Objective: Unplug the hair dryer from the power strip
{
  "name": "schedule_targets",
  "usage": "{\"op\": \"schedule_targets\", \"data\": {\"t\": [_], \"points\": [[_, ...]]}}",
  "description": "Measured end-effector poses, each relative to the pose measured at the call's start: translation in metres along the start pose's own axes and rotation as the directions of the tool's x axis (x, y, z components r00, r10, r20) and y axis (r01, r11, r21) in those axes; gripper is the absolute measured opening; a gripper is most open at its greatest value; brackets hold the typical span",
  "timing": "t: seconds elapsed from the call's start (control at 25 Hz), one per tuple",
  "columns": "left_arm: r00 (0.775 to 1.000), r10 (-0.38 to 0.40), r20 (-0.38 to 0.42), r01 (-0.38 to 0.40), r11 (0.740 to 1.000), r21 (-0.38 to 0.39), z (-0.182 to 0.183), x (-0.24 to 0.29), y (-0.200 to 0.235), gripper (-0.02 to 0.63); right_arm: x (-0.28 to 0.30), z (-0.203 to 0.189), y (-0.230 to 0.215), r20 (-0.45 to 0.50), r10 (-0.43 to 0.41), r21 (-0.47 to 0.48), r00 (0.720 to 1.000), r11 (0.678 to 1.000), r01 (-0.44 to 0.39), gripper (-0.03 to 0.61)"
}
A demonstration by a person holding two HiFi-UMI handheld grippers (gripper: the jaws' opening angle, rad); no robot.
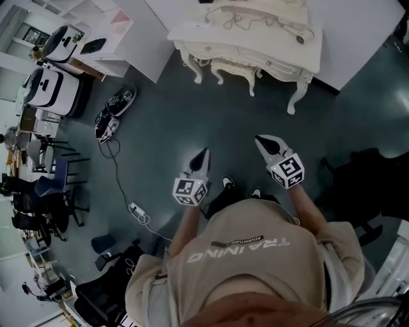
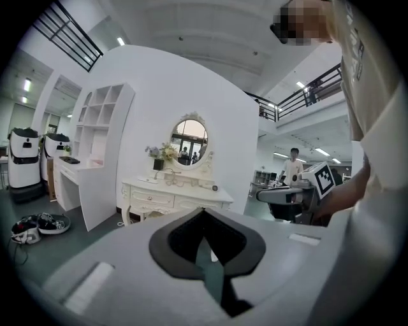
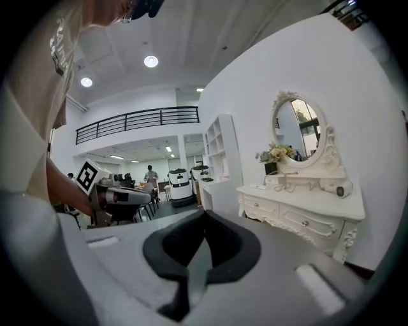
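A white dressing table (image 1: pixel 255 54) stands ahead of me across the dark floor. On its top lie a hair dryer (image 1: pixel 300 38), a looping cable (image 1: pixel 255 19) and a flat white power strip (image 1: pixel 203 25). In the right gripper view the hair dryer (image 3: pixel 342 188) lies at the table's near end; in the left gripper view it (image 2: pixel 215 188) is a small dark spot. My left gripper (image 1: pixel 205 153) and right gripper (image 1: pixel 261 140) are held at waist height, pointing toward the table and well short of it. Both have their jaws together with nothing in them.
An oval mirror (image 2: pixel 189 140) and flowers (image 2: pixel 167 151) top the table. A white shelf unit (image 1: pixel 108 32) stands to its left. White robots (image 1: pixel 54 89), a floor power strip with cable (image 1: pixel 136 209), black gear (image 1: pixel 115 108) and chairs (image 1: pixel 51 185) are at left.
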State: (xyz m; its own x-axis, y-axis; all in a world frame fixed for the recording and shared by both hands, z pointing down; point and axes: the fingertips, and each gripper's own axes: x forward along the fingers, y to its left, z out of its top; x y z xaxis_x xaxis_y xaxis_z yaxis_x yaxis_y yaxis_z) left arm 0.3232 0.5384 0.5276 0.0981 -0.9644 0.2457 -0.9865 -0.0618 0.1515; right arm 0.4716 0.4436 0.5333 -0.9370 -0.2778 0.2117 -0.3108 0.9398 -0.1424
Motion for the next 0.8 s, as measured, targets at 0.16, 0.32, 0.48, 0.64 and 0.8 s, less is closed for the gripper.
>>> {"op": "schedule_targets", "data": {"t": [0.16, 0.32, 0.48, 0.64, 0.8], "points": [[0.998, -0.051, -0.027, 0.05, 0.999, -0.013, -0.011, 0.012, 0.028, 0.002, 0.031, 0.003, 0.002, 0.0, -0.015, 0.014, 1.0, 1.0, 0.015, -0.006], [0.993, -0.114, -0.017, 0.114, 0.993, -0.01, 0.004, 0.027, 0.058, 0.002, 0.064, 0.018, 0.007, -0.009, -0.044, 0.043, 0.999, 0.998, 0.045, -0.006], [0.984, -0.18, -0.01, 0.18, 0.984, 0.012, 0.018, 0.049, 0.099, 0.002, 0.11, 0.03, 0.003, -0.002, -0.08, 0.042, 0.997, 0.996, 0.08, -0.006], [0.973, -0.228, -0.023, 0.228, 0.973, 0.026, 0.022, 0.072, 0.136, 0.002, 0.153, 0.039, -0.006, 0.014, -0.124, 0.073, 0.992, 0.99, 0.122, -0.006], [0.971, -0.238, -0.018, 0.238, 0.971, 0.001, 0.026, 0.085, 0.166, 0.002, 0.183, 0.039, -0.017, -0.01, -0.139, 0.081, 0.99, 0.987, 0.139, -0.006]]}}
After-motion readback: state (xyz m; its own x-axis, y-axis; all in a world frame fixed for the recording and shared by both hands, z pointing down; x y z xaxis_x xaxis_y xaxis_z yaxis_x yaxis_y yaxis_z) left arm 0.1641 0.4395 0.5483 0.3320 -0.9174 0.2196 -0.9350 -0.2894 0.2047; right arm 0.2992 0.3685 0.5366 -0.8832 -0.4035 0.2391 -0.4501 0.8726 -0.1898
